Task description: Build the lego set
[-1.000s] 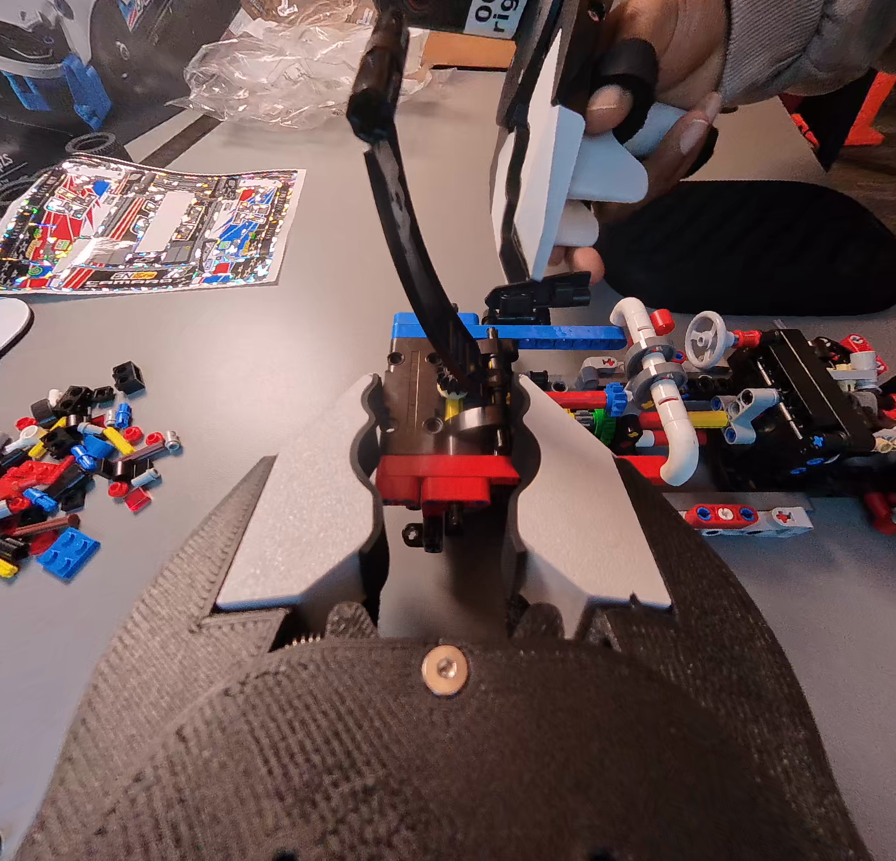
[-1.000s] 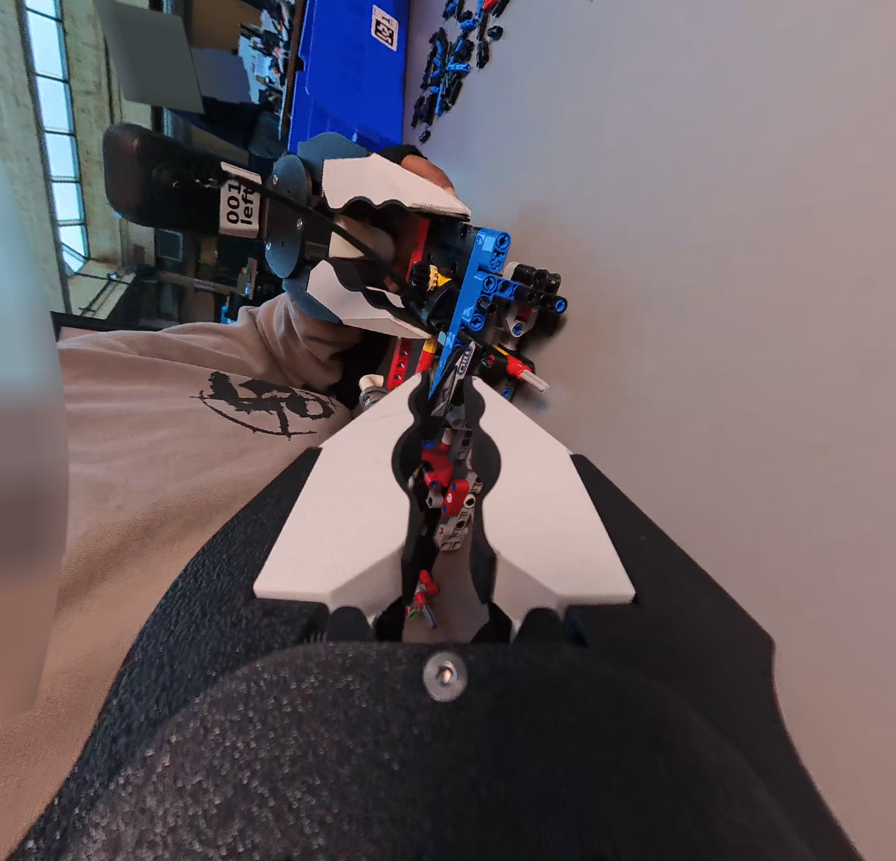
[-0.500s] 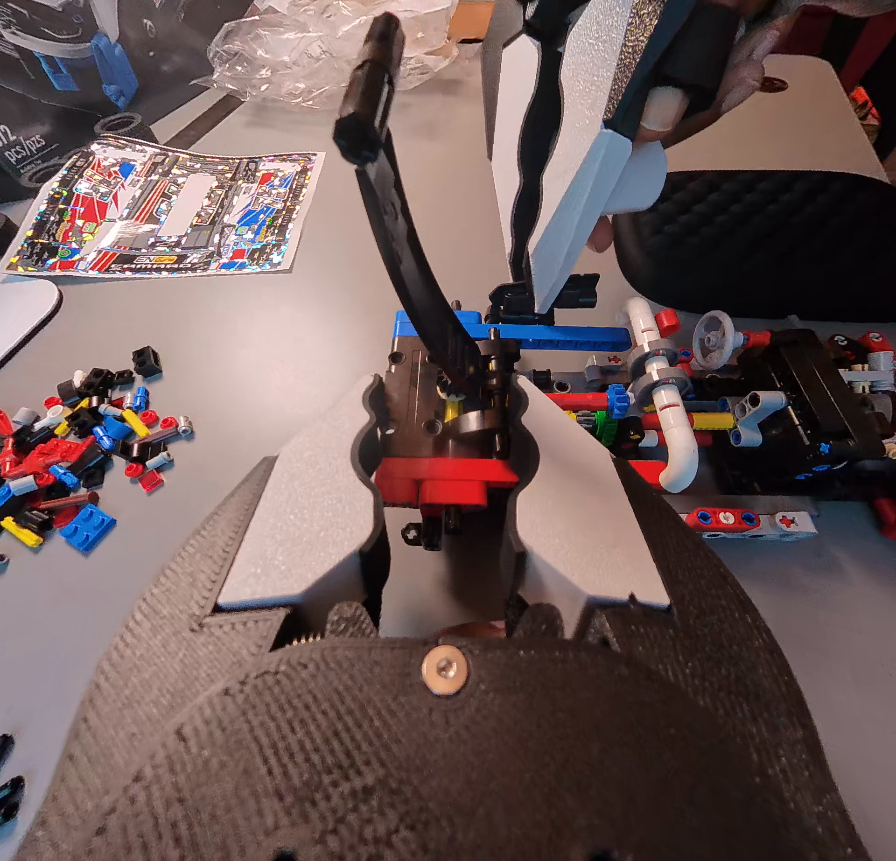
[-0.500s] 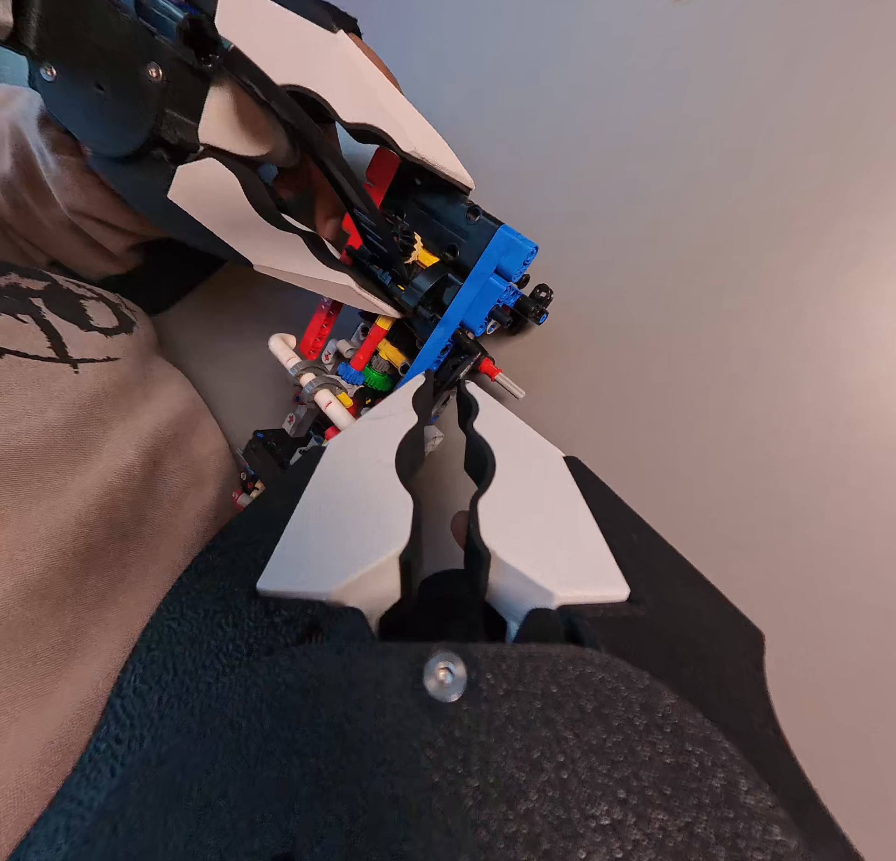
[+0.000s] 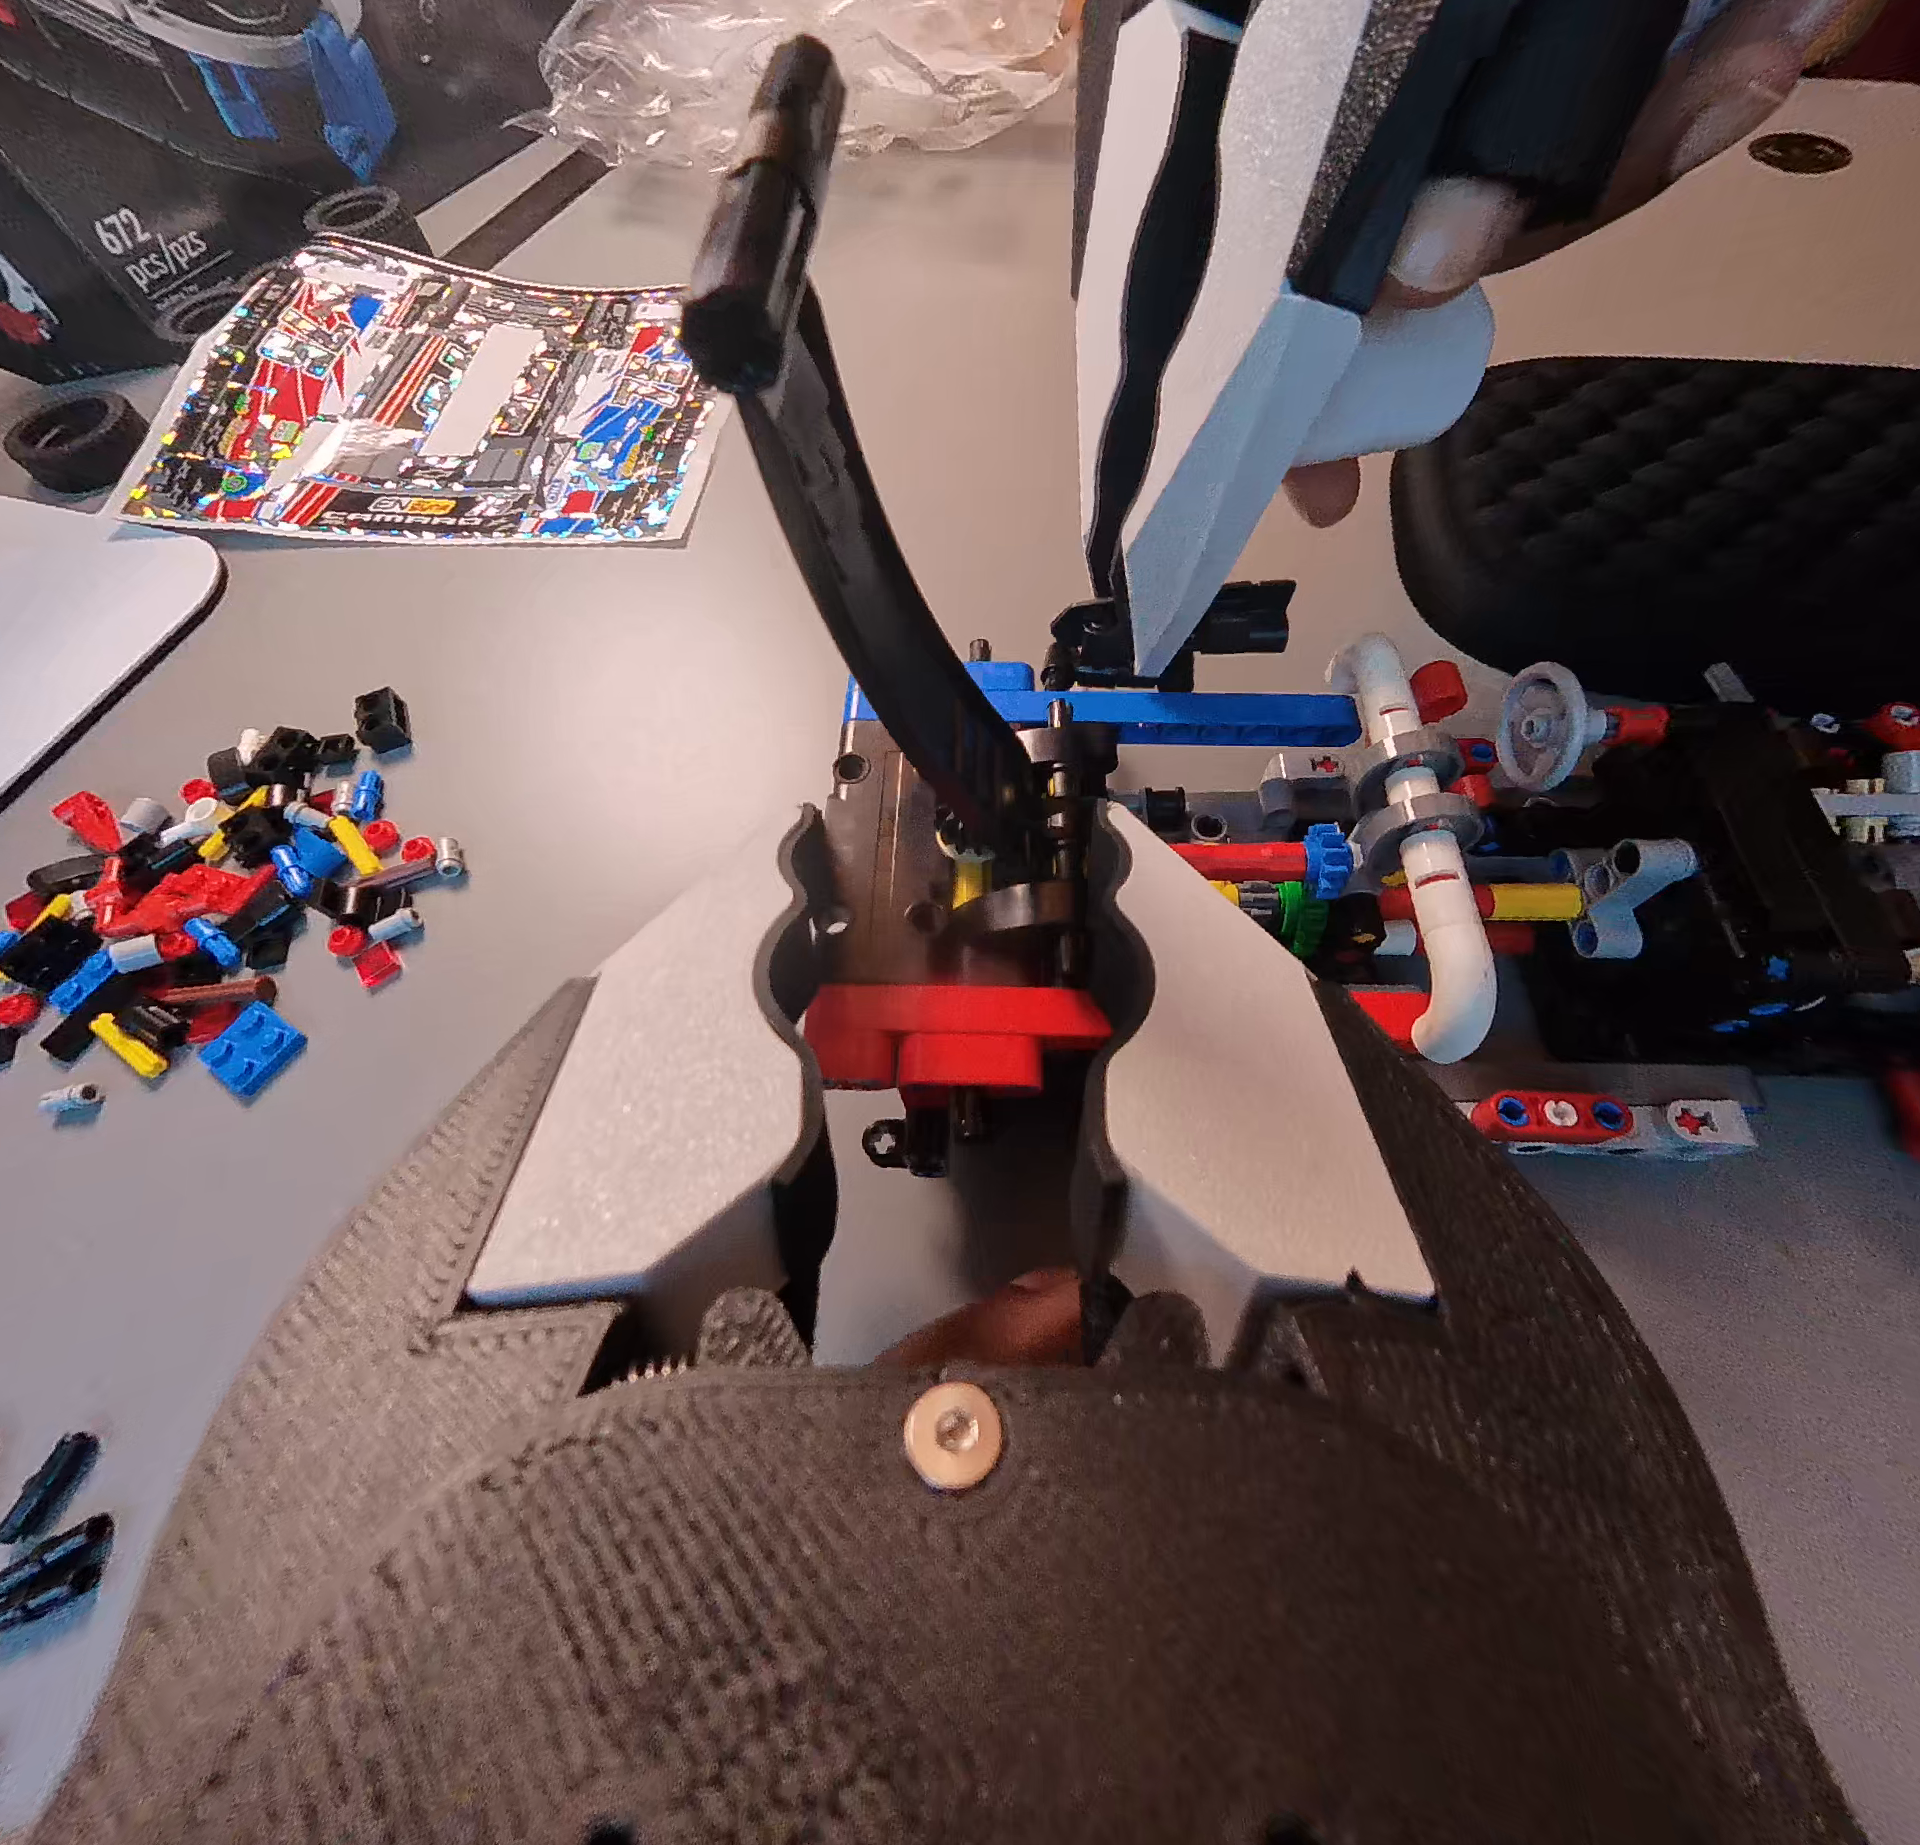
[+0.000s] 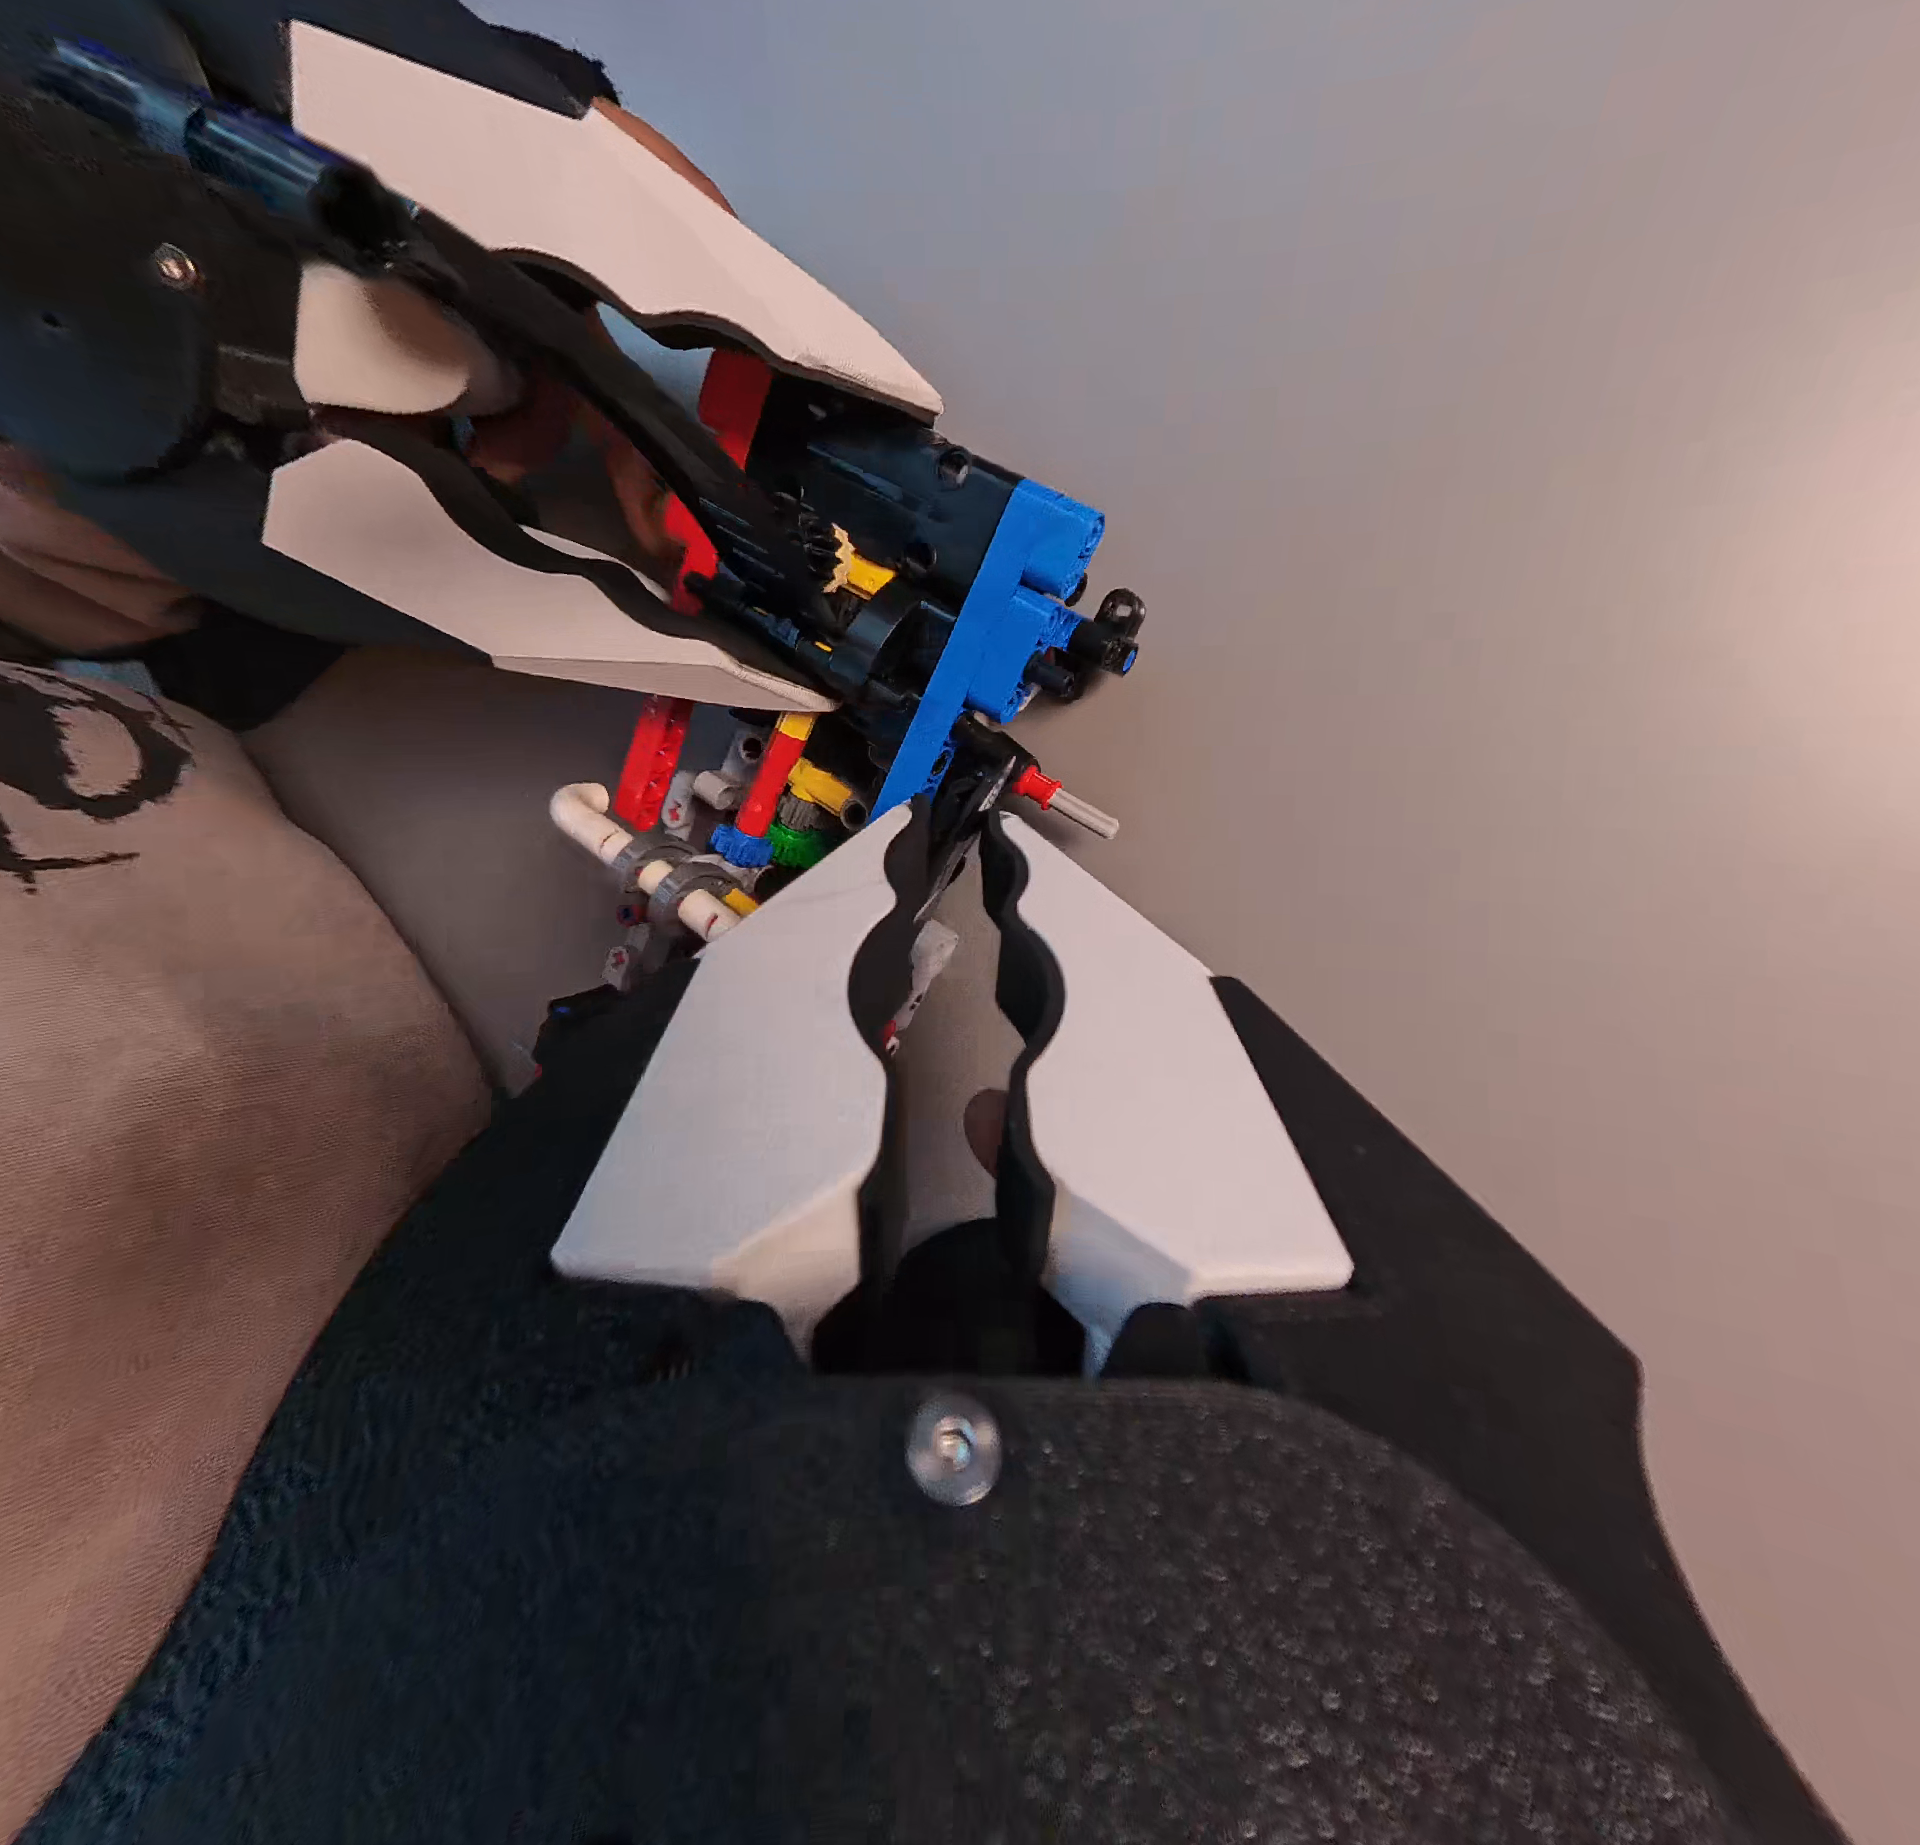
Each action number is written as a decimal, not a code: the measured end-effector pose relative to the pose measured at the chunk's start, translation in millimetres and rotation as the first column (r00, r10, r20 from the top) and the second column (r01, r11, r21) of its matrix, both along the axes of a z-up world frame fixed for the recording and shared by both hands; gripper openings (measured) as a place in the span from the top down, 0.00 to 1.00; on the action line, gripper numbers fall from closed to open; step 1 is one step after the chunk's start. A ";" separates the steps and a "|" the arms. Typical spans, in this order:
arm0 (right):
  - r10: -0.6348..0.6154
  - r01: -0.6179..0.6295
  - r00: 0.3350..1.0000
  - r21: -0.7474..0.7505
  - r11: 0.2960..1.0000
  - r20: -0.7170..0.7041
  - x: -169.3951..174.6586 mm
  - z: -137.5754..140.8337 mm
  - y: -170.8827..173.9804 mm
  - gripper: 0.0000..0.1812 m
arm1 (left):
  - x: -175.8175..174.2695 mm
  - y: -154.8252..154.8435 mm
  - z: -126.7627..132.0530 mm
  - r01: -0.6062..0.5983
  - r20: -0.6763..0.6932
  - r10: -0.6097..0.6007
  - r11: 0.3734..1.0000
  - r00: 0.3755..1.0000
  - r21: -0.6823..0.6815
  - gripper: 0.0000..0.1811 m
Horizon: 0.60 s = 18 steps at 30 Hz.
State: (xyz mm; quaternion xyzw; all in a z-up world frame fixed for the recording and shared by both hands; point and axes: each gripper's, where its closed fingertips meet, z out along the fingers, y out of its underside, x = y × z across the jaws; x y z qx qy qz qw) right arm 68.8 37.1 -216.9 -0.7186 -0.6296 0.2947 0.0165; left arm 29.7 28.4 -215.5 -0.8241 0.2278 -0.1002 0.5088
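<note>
The left gripper (image 5: 951, 922) is clamping its jaws on the black-and-red end block of the lego chassis (image 5: 1455, 891), lying mid-table. The right gripper (image 6: 951, 839) is pinching a small black connector (image 5: 1174, 621) at the blue beam (image 5: 1164, 704). Judged light, rigid, but joints separable: grip solid blocks, avoid the thin curved black strip (image 5: 862, 548).

The half-built lego chassis (image 5: 1351, 891) stretches from frame centre to the right edge, a curved black strip (image 5: 852, 507) rising up-left; loose bricks (image 5: 208, 922) pile at mid-left.
</note>
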 end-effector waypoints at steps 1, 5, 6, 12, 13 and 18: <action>0.012 -0.012 1.000 0.042 0.999 0.009 -1.0 0.5 0.3 0.96 | -0.8 0.0 0.0 -0.010 -0.003 0.010 1.000 1.000 -0.003 0.73; 0.049 -0.056 0.997 0.130 0.990 0.057 -2.5 0.7 -0.1 0.96 | -2.4 -0.3 0.0 -0.036 -0.013 0.036 0.999 0.999 -0.008 0.74; 0.062 -0.072 0.996 0.149 0.986 0.070 -2.7 0.4 -0.3 0.96 | -2.5 -0.2 -0.1 -0.040 -0.012 0.039 0.999 0.999 -0.009 0.74; 0.123 -0.132 0.989 0.118 0.984 0.077 -4.4 0.0 -3.3 0.96 | -3.5 -1.6 0.2 -0.031 -0.005 0.031 1.000 1.000 -0.001 0.74; 0.126 -0.133 0.990 0.107 0.985 0.069 -4.4 0.2 -3.6 0.96 | -3.7 -1.9 0.2 -0.028 -0.004 0.028 1.000 1.000 0.001 0.74; 0.004 -0.003 0.999 -0.026 1.000 0.042 -2.8 0.1 -3.0 0.95 | -3.6 -2.3 -0.1 -0.031 -0.010 0.031 1.000 0.999 -0.007 0.74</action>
